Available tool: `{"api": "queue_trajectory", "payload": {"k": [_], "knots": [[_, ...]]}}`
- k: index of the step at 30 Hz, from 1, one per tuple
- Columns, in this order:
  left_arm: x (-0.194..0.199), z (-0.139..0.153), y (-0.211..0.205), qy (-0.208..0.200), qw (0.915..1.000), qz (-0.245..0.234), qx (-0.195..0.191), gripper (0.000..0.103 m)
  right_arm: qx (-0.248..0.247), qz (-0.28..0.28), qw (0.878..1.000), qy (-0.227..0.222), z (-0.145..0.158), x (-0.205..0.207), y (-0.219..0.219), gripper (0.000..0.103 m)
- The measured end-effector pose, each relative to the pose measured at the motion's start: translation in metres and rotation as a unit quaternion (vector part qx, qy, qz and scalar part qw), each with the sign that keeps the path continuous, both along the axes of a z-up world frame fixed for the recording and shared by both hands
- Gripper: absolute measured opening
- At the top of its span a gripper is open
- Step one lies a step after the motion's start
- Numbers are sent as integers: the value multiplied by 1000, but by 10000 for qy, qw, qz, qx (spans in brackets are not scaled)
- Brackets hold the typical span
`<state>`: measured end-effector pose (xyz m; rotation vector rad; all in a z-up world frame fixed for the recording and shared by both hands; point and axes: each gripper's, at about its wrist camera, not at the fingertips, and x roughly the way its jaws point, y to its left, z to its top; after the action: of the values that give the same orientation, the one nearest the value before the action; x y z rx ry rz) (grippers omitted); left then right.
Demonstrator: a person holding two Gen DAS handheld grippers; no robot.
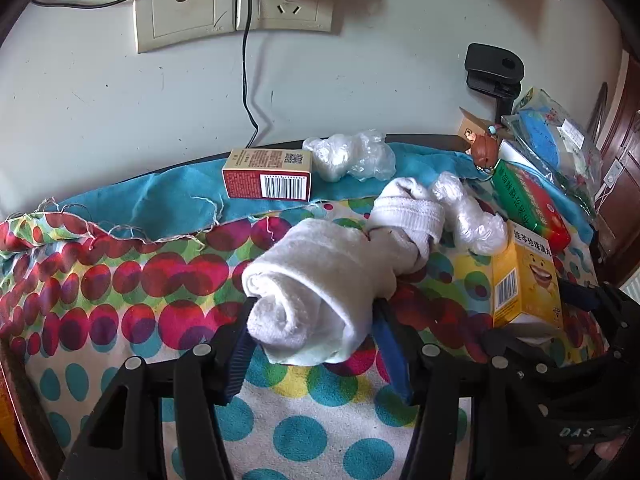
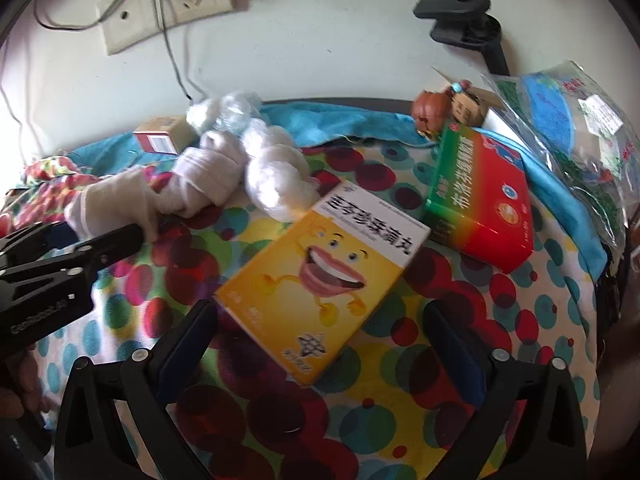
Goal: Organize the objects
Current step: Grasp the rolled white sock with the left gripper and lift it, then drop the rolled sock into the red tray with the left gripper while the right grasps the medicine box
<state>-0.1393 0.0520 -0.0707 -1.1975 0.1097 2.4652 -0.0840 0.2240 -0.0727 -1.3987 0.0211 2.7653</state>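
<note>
A rolled white sock (image 1: 316,292) lies on the spotted cloth (image 1: 120,280) between the fingers of my left gripper (image 1: 316,304). The jaws stand open beside it, loose along its sides. A second, knotted white sock (image 1: 404,216) rests just behind it. In the right wrist view a yellow box with a cartoon mouth (image 2: 320,276) lies flat on the cloth. My right gripper (image 2: 320,306) is open wide on either side of the box, its fingers clear of it. A green and red box (image 2: 480,196) sits to the right of the yellow one.
A red and white box (image 1: 267,178) and crumpled plastic (image 1: 352,156) lie on the blue cloth by the wall. Another plastic bundle (image 1: 472,216), a brown figurine (image 1: 486,150) and a clear bag (image 1: 552,136) crowd the right. A black clamp (image 1: 494,70) and wall sockets (image 1: 236,0) with a cable stand behind.
</note>
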Motion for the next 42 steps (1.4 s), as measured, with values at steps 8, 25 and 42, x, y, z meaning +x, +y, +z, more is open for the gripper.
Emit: {"api": "queue_trajectory", "payload": {"k": [8,25,42], "knots": [[2,4,-18,51,9990,253,373,40,168,155,9996,193,7,2,-15,67],[15,20,-30,617,9940,880,225,33,-76,388,9941,1012,30,25,-17,60],[16,23,-69,652,9720,2251,138,33,316,585,9924,1035,30,24,-32,60]]}}
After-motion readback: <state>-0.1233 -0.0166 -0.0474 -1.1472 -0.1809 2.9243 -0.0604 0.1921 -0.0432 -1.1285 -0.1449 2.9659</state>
